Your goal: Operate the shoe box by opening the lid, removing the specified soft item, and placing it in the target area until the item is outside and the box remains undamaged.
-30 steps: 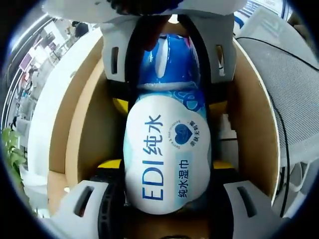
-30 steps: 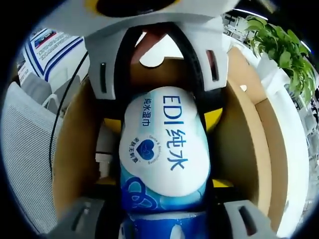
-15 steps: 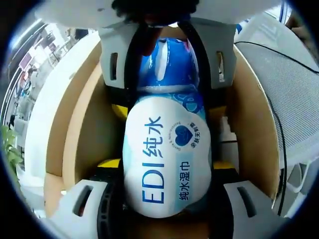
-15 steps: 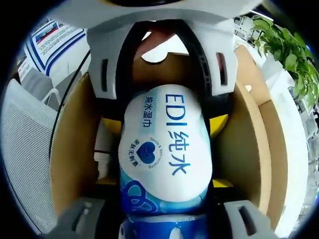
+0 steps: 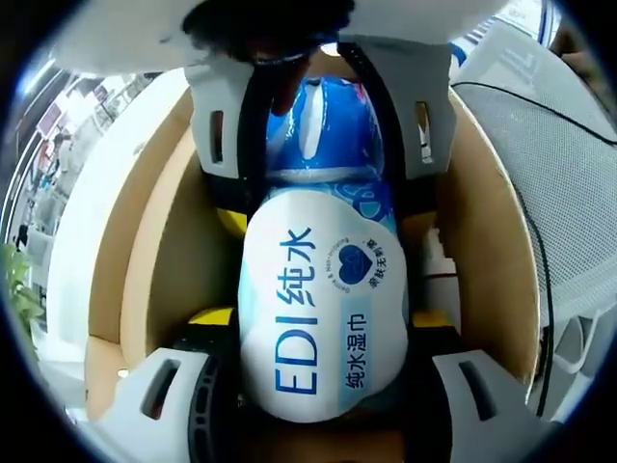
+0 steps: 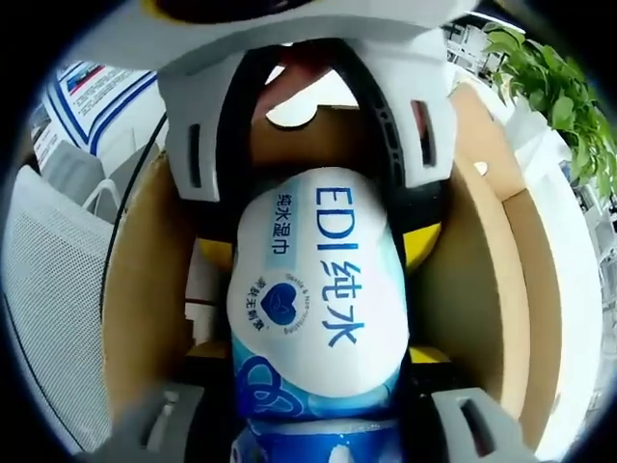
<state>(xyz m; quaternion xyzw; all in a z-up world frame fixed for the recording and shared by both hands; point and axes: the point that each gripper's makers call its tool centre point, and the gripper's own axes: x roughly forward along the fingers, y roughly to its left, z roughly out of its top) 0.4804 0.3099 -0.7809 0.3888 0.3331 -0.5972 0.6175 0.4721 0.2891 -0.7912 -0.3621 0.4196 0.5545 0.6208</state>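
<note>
The wet-wipes pack, the soft item to be taken out, is clamped from both ends. The left gripper has its jaws closed against the white end of the pack, seen at the bottom of the left gripper view. The right gripper is closed on the blue end, seen at the bottom of the right gripper view. Each gripper also appears at the top of the other's view, so the two face one another along the pack's length.

Holding a squashy pack at both ends likely keeps it from sagging or slipping while it is lifted, and keeps the jaws off the cardboard. The pack bulges between the jaws with its printed face towards both cameras.

Around it stands the open shoe box, its brown walls rising on either side of the pack and its lid out of the way. The pack appears to sit within the box walls, not yet outside. A mesh chair back and a green plant lie beyond the box.
</note>
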